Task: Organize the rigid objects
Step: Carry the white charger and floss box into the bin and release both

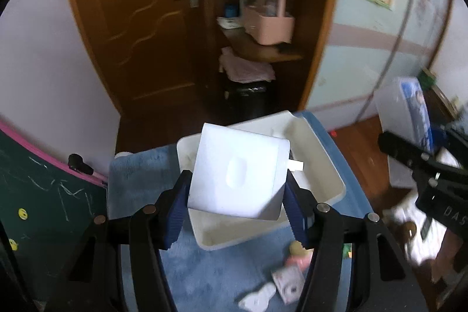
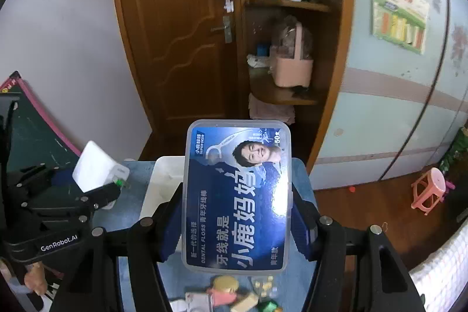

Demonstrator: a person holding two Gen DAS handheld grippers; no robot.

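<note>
**Both grippers loaded above the white bin**

The landmark is the white bin, an open, seemingly empty tray sitting on a blue mat.

Left of the bin's centre, the left gripper clamps a white box between its blue pads, one pad on each side face. The box is tilted, and in the left wrist view it hangs over the bin's near half, so the opening lies below and just ahead of the fingers.

Further right, the right gripper grips a dental floss box by its two long edges; the box's long axis runs straight forward along the fingers, label up. From this camera the bin shows only to the left of the floss box, mostly hidden behind it.

Below both, on the near side of the bin, small loose items lie unsorted on the mat.

Judging by this, the left hand sits nearer to a drop: its box is already over the opening, while the floss box probably needs its nose tipped down into the bin.
</note>
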